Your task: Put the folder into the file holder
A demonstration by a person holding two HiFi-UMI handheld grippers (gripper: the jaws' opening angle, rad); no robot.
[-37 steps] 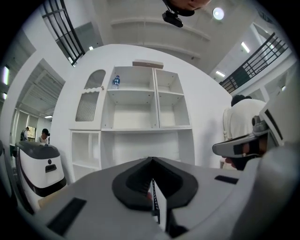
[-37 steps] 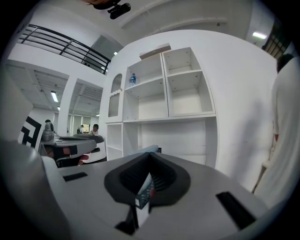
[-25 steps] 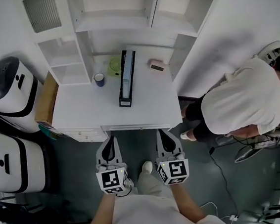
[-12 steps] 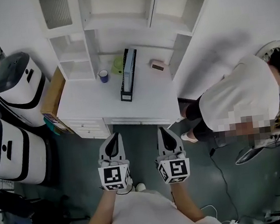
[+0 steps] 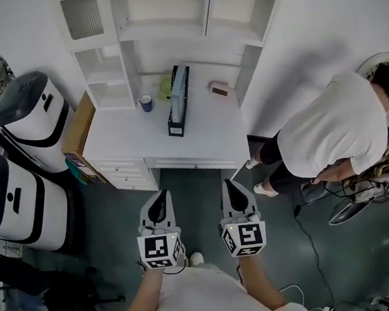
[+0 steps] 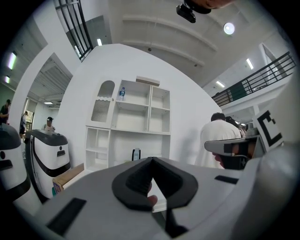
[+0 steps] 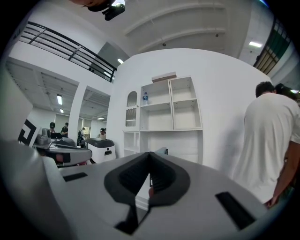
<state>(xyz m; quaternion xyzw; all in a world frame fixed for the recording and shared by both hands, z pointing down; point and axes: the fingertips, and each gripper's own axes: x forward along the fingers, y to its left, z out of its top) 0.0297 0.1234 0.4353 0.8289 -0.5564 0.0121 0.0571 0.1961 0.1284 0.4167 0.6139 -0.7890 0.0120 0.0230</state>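
The tabletop (image 5: 203, 138) and shelves (image 5: 166, 13) are white. The file holder (image 5: 176, 115) is black and the cup (image 5: 146, 102) dark blue. The left claw (image 5: 160, 195) and right claw (image 5: 229, 183) are grey, with black-and-white square-patterned cubes. The floor (image 5: 112, 222) is dark grey-green.

- Left tongs (image 5: 159, 195), right tongs (image 5: 228, 183): side by side over the floor (image 5: 196, 203), short of the tabletop's near edge.
- Tabletop (image 5: 127, 141): straight ahead of both tongs.
- File holder (image 5: 178, 101): upright on the tabletop, end-on to the tongs, ahead of the gap between them.
- Cup (image 5: 146, 102): on the tabletop, near the file holder, on its left.
- Small box (image 5: 219, 90): on the tabletop, right of the file holder, ahead of the right tongs.
- Shelf unit (image 5: 167, 23): behind the tabletop.
- Cardboard box (image 5: 78, 132): against the tabletop's left side.
- Nearer machine (image 5: 13, 205), farther machine (image 5: 28, 113): on the floor, left of the left tongs, one behind the other.
- Person (image 5: 331, 137): right of the right tongs, beyond the tabletop's right end.
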